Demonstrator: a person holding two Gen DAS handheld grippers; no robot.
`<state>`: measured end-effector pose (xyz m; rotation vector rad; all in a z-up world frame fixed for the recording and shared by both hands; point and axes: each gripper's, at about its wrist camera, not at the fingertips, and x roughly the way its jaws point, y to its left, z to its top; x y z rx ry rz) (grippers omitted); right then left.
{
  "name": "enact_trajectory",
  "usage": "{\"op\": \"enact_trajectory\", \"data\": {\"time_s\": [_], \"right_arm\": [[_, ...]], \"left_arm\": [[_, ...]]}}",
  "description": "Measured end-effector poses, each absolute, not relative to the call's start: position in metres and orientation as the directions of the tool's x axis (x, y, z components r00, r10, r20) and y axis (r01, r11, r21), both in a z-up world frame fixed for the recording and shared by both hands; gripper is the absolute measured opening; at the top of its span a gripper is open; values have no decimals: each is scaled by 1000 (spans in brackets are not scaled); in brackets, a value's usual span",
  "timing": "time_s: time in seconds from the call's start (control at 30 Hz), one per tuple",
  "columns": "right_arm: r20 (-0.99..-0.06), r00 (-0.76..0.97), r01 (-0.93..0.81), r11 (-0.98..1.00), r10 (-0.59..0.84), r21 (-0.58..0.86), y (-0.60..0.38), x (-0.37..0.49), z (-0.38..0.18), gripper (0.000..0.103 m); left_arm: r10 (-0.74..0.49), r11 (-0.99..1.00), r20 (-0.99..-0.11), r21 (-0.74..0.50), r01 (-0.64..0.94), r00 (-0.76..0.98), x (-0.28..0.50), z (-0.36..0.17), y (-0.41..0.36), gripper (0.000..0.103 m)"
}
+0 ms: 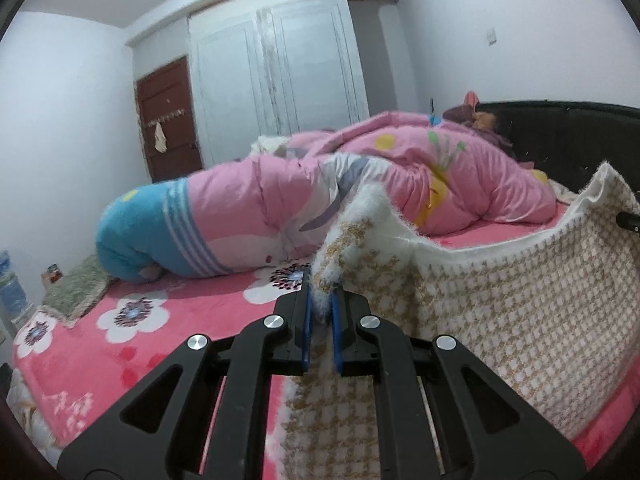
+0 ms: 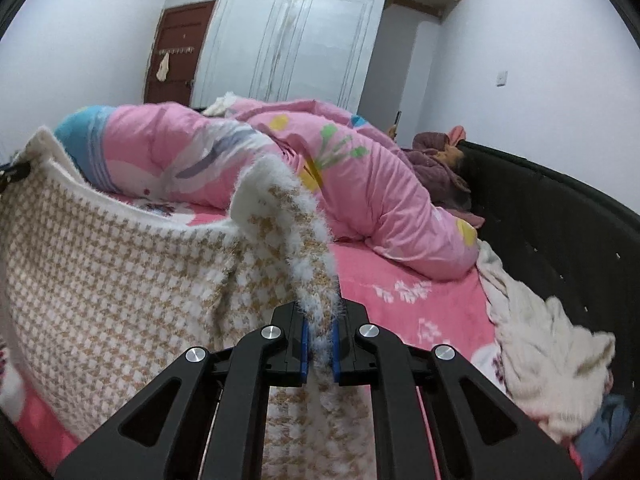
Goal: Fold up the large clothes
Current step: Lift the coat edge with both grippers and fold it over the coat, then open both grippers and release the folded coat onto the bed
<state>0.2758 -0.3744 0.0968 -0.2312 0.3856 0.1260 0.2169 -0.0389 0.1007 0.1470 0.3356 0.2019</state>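
Observation:
A fuzzy white and tan houndstooth garment (image 1: pixel 500 292) hangs stretched above the pink flowered bed sheet (image 1: pixel 168 336). My left gripper (image 1: pixel 321 304) is shut on one fluffy white edge of it, low in the left wrist view. My right gripper (image 2: pixel 320 332) is shut on another fluffy edge of the same garment (image 2: pixel 120 264), which spreads to the left in the right wrist view. Each view shows the other gripper's black tip at the garment's far corner, at the right edge (image 1: pixel 628 222) and the left edge (image 2: pixel 12 174). The lower part of the garment droops under both grippers.
A bulky pink and blue quilt (image 1: pixel 320 200) lies bunched across the bed behind the garment. A black headboard (image 2: pixel 560 232) runs along the right. A pile of pale clothes (image 2: pixel 552 360) sits by it. A white wardrobe (image 1: pixel 280 72) and a brown door (image 1: pixel 168 116) stand behind.

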Motion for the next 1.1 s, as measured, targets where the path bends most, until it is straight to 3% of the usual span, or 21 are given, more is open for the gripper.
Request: {"op": "enact_trajectory", "data": {"time_s": [0.1,0.27,0.33,0.37,0.4,0.47,0.67,0.83,0.93,1.0,1.1], "right_arm": [[-439,896,-173,964,69,-201,-369,326,81,8],[-615,786,-206,964,61,-168,-366,413,15,8],[-702,707,-232,965,81,-123,-369,436,-12,9],[-734,671,-235,968,101,-82,-374,442,-23,16],[-746,654,-228,973,123,-39,-382,443,-26,21],[-742,657,-187,982,133,10,-398,437,-20,43],[-660,691,-176,954,295,243,-434,425,25,43],[-734,560,-311,918,385,244,-364,460,4,43],[-792,495,-259,931,356,257,-363,486,-31,43],[-778,500,-138,921,381,363,-400,492,-40,39],[-742,526,-49,886,415,461,-439,485,-37,35]], "left_arm": [[201,977,-404,150,-152,892,279,81,-19,8],[181,983,-646,109,-145,741,370,9,12,9],[164,985,-737,85,-151,655,389,-21,23,16],[151,986,-786,73,-151,599,396,-37,30,26],[145,986,-791,63,-157,595,394,-42,34,35],[124,985,-774,19,-174,621,386,-36,46,43],[24,982,-678,-122,-145,735,365,10,59,42],[-74,989,-783,-137,-56,618,404,-20,11,43],[-69,980,-794,-168,-110,604,414,-39,18,52],[-114,949,-775,-270,-164,621,413,-40,41,51],[-107,939,-757,-290,-185,644,404,-31,56,50]]}}
